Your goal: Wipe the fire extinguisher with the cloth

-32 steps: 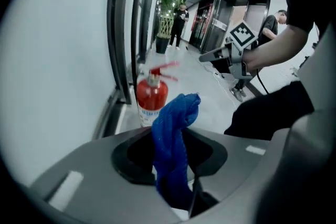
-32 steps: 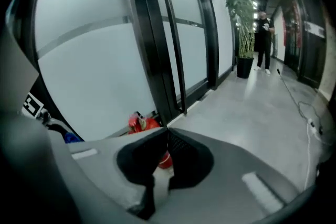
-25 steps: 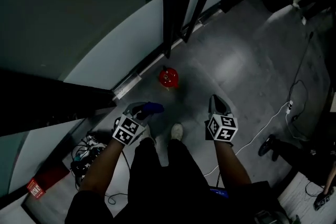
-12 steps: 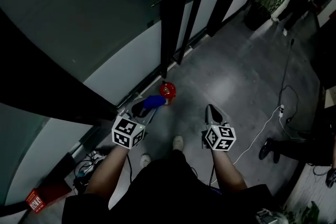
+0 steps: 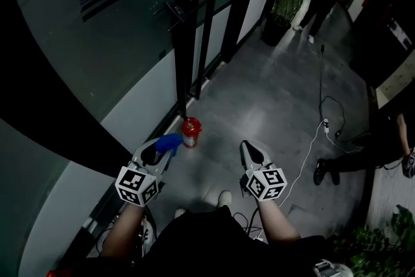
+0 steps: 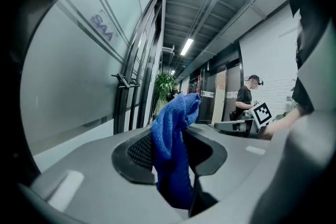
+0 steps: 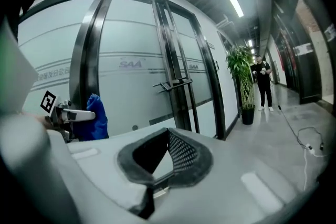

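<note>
A red fire extinguisher [image 5: 190, 132] stands on the grey floor beside the glass wall. My left gripper [image 5: 162, 146] is just left of it, shut on a blue cloth [image 5: 170, 141] that hangs close to the extinguisher's side; whether they touch I cannot tell. In the left gripper view the blue cloth [image 6: 173, 149] is pinched between the jaws and sticks up past them. My right gripper [image 5: 250, 152] hovers to the right of the extinguisher, its jaws together and empty [image 7: 168, 136]. The right gripper view shows the cloth [image 7: 94, 118] at far left.
A glass wall with black door frames and a handle [image 5: 175, 10] runs along the left. A white cable [image 5: 322, 123] lies on the floor at right, near a person's legs [image 5: 363, 156]. Another person [image 7: 262, 86] and a potted plant [image 7: 241, 76] are down the corridor.
The view has swung up along the corridor. My left gripper with the cloth has closed in on the extinguisher. The right gripper keeps its place beside it.
</note>
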`<state>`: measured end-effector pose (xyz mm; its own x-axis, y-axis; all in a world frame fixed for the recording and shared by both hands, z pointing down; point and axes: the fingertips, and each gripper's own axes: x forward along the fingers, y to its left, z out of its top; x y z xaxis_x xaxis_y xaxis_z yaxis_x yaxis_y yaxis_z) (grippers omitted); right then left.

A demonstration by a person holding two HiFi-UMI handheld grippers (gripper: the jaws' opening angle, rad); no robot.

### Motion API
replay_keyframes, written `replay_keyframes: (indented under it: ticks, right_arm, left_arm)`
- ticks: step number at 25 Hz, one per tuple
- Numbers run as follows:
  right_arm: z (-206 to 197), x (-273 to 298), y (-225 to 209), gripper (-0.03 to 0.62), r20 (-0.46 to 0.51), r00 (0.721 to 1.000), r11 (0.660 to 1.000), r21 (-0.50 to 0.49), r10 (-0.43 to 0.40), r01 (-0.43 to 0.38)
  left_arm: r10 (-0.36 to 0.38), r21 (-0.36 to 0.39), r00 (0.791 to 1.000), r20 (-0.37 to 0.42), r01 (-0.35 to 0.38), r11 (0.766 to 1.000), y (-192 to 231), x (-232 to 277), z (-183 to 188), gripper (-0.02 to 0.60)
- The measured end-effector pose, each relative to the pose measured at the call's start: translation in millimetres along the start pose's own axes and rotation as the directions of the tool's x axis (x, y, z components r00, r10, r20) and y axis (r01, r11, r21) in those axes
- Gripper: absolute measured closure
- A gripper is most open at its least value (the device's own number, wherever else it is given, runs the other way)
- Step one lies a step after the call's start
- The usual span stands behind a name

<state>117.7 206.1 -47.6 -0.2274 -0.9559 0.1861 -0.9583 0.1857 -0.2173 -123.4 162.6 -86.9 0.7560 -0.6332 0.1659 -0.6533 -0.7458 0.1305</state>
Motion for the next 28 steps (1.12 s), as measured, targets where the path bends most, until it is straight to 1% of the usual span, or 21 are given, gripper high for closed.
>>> replay_keyframes:
  ticks: [3, 5, 9, 10, 11, 13, 14, 17, 19, 23, 25, 28]
  right_arm:
    - [11.2, -35.8, -5.1, 0.589, 0.045, 0.999, 1.0, 0.007, 0.008, -0.008]
    - [18.9, -45.8, -11.6, 0.589, 0.075, 0.997, 1.0, -0.001, 0.023, -0.023]
    - [26.5, -64.9, -24.1, 0.591, 0.101, 0.993, 0.998, -0.003, 0.064, -0.064]
    - [30.7, -68.1, -28.7, 0.591, 0.107, 0.992, 0.997, -0.006, 0.073, -0.073]
    - [36.2, -69.0, -33.5, 0.59, 0.116, 0.99, 0.997, -0.014, 0.083, -0.082]
    - [46.0, -67.0, -40.7, 0.591, 0.132, 0.986, 0.995, -0.034, 0.099, -0.096]
    - [48.6, -65.8, -42.8, 0.591, 0.137, 0.985, 0.994, -0.04, 0.106, -0.101]
    - [52.4, -65.6, -46.4, 0.591, 0.156, 0.98, 0.993, -0.035, 0.12, -0.116]
    - [53.0, -65.0, -48.1, 0.591, 0.163, 0.978, 0.992, -0.022, 0.128, -0.126]
    - [42.5, -64.8, -44.1, 0.591, 0.146, 0.978, 0.989, -0.013, 0.148, -0.147]
    - [35.9, -66.5, -44.2, 0.591, 0.135, 0.98, 0.99, -0.01, 0.144, -0.144]
    - [27.1, -68.5, -44.9, 0.591, 0.117, 0.984, 0.991, 0.021, 0.131, -0.134]
  left_arm:
    - [0.028, -0.004, 0.999, 0.026, -0.028, 1.0, -15.8, -16.6, 2.1, 0.446]
    - [0.063, -0.022, 0.996, 0.069, -0.061, 0.998, -19.1, -15.8, 4.3, 0.446]
    - [0.159, -0.146, 0.972, 0.174, -0.135, 0.98, -28.0, -13.1, 6.2, 0.445]
    - [0.172, -0.155, 0.966, 0.193, -0.143, 0.977, -33.8, -11.0, 8.9, 0.445]
    - [0.177, -0.148, 0.962, 0.206, -0.148, 0.978, -40.0, -8.0, 12.5, 0.444]
    - [0.177, -0.119, 0.961, 0.212, -0.154, 0.981, -49.8, -3.2, 17.9, 0.443]
    - [0.177, -0.116, 0.962, 0.209, -0.155, 0.981, -52.7, -3.0, 18.3, 0.443]
    - [0.191, -0.136, 0.962, 0.195, -0.167, 0.977, -55.0, -8.3, 14.0, 0.443]
    - [0.21, -0.129, 0.959, 0.188, -0.188, 0.974, -55.6, -13.0, 11.6, 0.443]
    - [0.228, -0.113, 0.957, 0.179, -0.21, 0.971, -60.0, -24.3, 6.3, 0.443]
    - [0.225, -0.106, 0.958, 0.177, -0.208, 0.972, -62.3, -28.9, 6.6, 0.443]
    - [0.227, -0.109, 0.957, 0.181, -0.21, 0.972, -60.0, -37.1, 8.3, 0.443]
